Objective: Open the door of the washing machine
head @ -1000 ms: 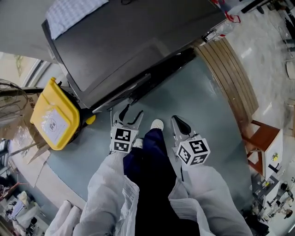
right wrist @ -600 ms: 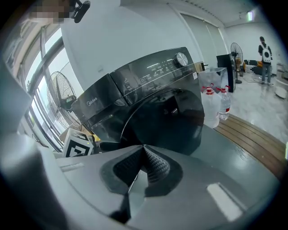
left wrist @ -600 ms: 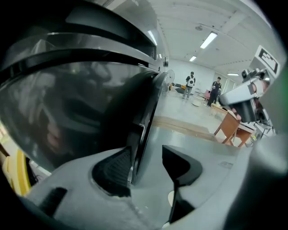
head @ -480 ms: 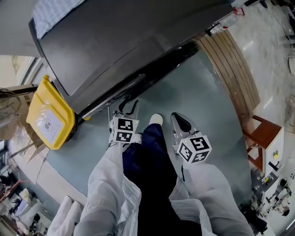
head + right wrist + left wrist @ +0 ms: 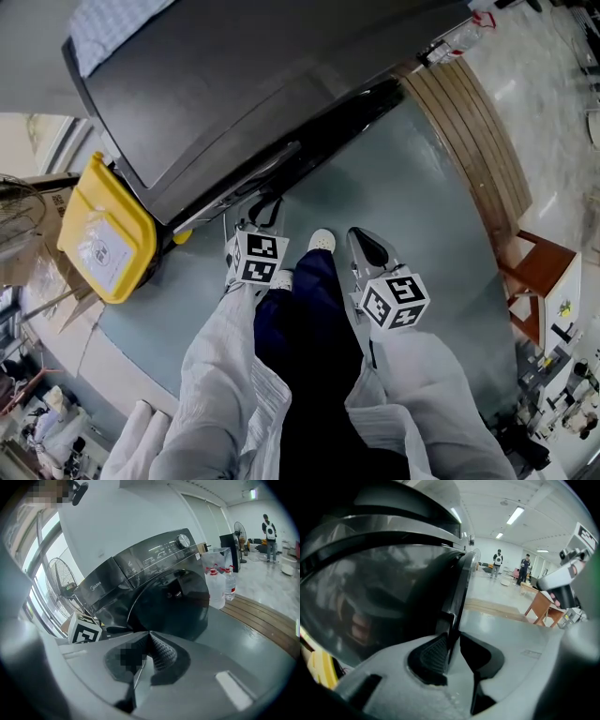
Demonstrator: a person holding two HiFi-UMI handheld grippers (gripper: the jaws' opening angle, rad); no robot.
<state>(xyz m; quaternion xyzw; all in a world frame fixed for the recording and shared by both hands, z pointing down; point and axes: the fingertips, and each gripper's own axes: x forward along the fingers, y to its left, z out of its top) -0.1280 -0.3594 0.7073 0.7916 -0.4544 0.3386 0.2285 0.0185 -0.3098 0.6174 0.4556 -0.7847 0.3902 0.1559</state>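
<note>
Apparently door [image 5: 458,581] within closing left gripper [image 5: 454,644]

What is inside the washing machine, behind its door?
Nothing inside can be made out. The door is dark glass that shows only dim reflections, so whatever is behind it is covered.

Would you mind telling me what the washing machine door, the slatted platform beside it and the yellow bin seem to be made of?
Washing machine door: probably dark tinted glass or plastic, glossy; reflections show on it.
Slatted platform: apparently wood, light brown boards with visible seams.
Yellow bin: likely moulded plastic, smooth, uniform colour.
</note>
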